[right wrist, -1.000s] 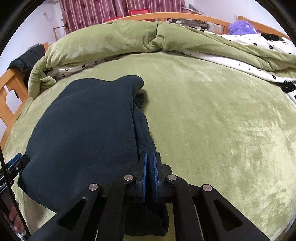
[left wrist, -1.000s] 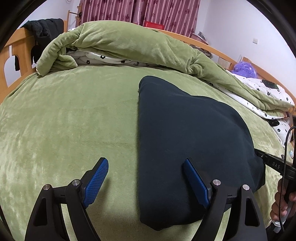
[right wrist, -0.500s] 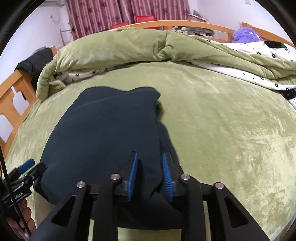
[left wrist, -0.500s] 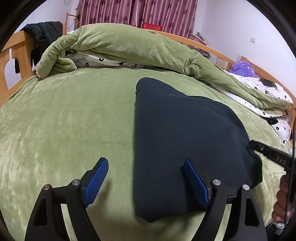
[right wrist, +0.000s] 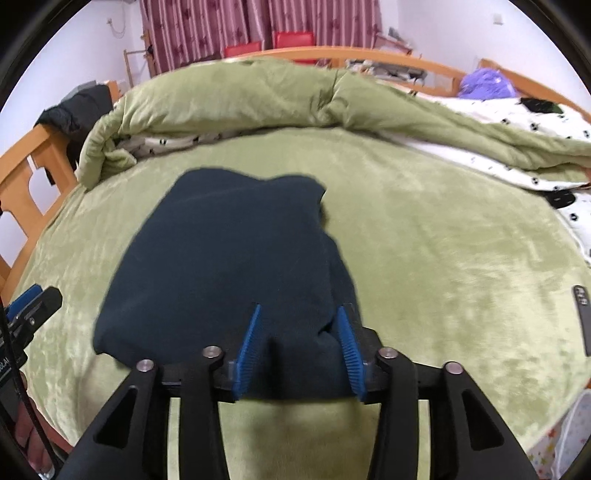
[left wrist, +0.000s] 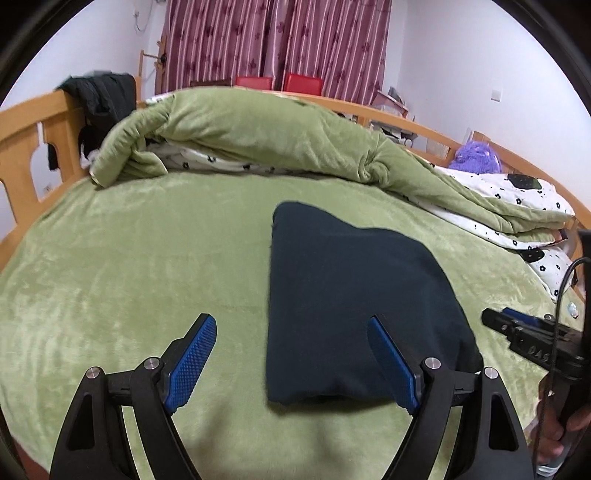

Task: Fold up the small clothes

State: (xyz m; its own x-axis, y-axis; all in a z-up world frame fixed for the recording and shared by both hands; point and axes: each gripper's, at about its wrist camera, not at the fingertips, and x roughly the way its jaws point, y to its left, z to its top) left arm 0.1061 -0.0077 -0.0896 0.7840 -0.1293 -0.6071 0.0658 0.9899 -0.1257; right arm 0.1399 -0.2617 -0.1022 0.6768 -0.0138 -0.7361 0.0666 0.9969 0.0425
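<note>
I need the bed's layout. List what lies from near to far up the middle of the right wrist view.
Right claw, jaws opening around the hem of the dark garment → bare green blanket → rolled green duvet → wooden bed rail → red chairs → striped curtains.

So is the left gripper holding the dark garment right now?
No, the left gripper stands wide open above the green blanket, and its pads do not press on the dark garment.
</note>
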